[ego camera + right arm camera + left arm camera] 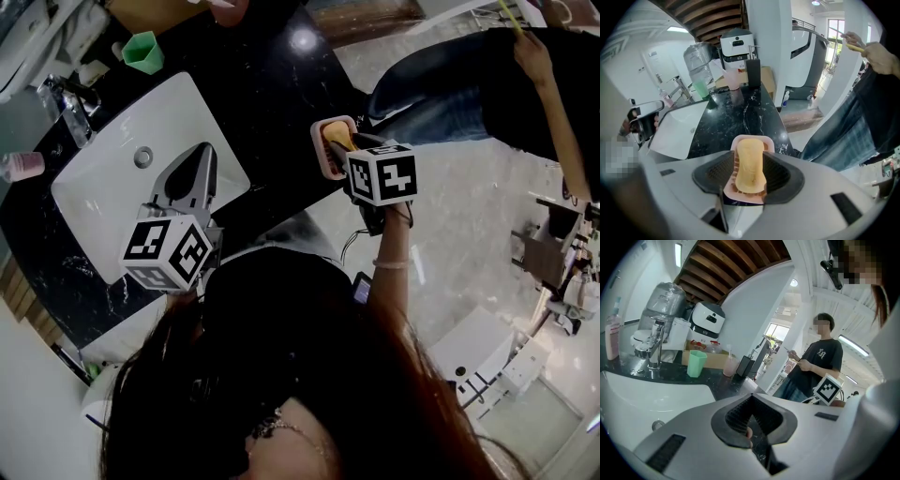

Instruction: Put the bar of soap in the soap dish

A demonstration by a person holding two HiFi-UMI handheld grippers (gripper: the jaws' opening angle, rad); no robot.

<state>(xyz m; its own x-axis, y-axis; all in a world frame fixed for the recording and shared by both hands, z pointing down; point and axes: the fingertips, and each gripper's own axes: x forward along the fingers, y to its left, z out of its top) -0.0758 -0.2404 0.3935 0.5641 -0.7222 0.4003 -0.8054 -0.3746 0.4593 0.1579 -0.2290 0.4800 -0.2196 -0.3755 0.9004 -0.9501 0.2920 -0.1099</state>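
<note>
Soap (750, 174): a yellow bar that lies lengthwise inside the pink soap dish (751, 138); the dish itself is carried by the right gripper.
Counter (272, 84): black stone with white veins, and it runs around the sink.
Sink (98, 183): a white basin set into the counter, with the drain visible near its middle.
Other person (820, 359): stands beside the counter in a dark shirt and jeans, with both hands raised and a thin stick in them.
Left gripper (203, 150): hangs over the sink; its jaws are pressed together at the tips and there is nothing between them.
Right gripper (750, 157): its jaws are closed on the two long sides of the soap dish and hold it in the air, near the counter's edge in the head view.
Faucet (67, 105): chrome, at the back rim of the sink.
Green cup (143, 52): stands upright on the counter behind the sink, well apart from the dish.
Pink bottle (21, 166): at the left of the sink, only partly in the picture.
</note>
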